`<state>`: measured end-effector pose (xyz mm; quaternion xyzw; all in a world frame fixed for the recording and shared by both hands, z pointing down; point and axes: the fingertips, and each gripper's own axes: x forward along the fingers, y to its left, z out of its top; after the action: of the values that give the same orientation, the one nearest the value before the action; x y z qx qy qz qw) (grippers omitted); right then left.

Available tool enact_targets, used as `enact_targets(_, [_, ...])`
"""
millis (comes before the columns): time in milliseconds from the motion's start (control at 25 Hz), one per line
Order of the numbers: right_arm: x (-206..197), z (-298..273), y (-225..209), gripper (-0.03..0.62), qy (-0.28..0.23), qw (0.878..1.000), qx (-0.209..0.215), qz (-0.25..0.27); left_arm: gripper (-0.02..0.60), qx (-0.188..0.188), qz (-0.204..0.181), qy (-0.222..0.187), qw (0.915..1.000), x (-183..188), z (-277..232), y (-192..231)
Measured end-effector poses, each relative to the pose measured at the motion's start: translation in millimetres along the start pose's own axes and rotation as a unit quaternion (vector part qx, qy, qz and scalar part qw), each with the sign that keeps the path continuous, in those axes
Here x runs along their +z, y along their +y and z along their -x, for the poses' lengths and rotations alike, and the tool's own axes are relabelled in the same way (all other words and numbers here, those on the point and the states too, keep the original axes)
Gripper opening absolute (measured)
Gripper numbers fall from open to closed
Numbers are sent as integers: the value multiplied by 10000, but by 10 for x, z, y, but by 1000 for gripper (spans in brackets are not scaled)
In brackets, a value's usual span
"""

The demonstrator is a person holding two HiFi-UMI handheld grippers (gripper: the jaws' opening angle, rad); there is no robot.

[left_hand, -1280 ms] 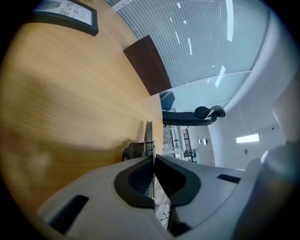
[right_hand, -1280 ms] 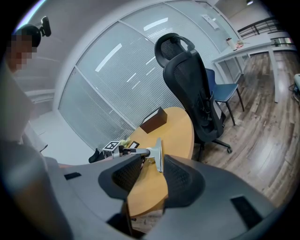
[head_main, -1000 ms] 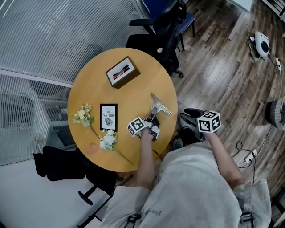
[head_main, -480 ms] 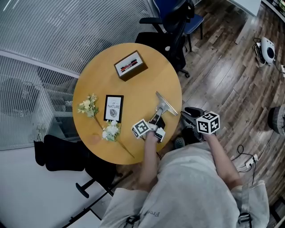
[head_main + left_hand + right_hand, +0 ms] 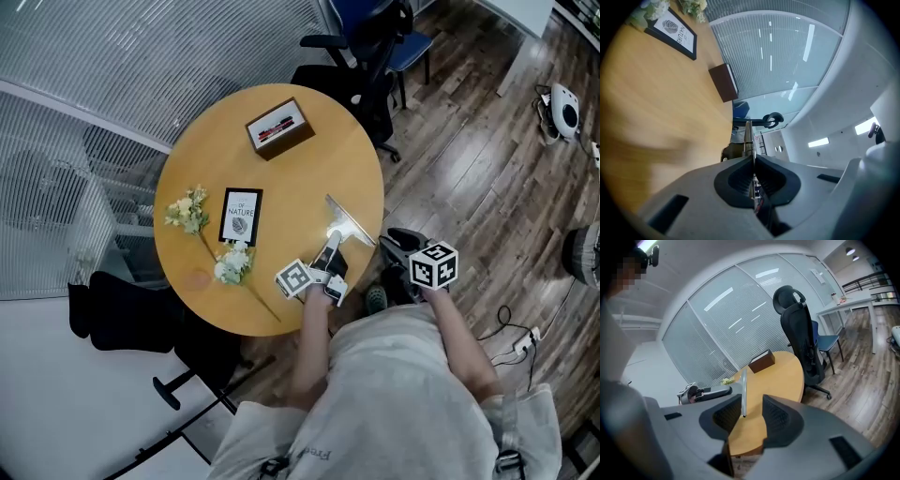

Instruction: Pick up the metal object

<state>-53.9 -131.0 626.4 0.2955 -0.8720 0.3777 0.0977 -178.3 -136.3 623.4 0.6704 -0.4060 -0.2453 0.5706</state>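
The left gripper (image 5: 328,259), jaws shut on the thin handle of the metal scraper (image 5: 350,224) at the round table's (image 5: 281,169) near edge, pinches a narrow strip, so the wide blade would likely pivot or slip free.

I'm looking into an office, I'd say. A round wooden desk (image 5: 281,169) stands beside glass partition walls (image 5: 141,56) lined with slatted blinds. A black swivel chair (image 5: 352,84) and a blue chair (image 5: 411,42) sit nearby on a plank floor (image 5: 469,169), with a long white desk (image 5: 848,303) farther off.
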Motion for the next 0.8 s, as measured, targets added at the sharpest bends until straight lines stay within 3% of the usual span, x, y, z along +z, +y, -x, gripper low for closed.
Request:
enact_targets(240, [-93,85,128,132,-134,9998,-99,65,11,-238,232,-202,9992,-65,227,-96])
enact_targets(360, [-159,142,193,129,-181,9997,-118,102,11,-139,176,-183,9996,-144,339,-68])
enact_targets(680, [-473,304,308,123,-254,9993,-279,48,11,-412,148,-209,9988,-328,606,-223])
enact_targets(800, [-565,333,347,123,-244,9993,-267,100,11,-344,62,-173,9992,-366,708,-171])
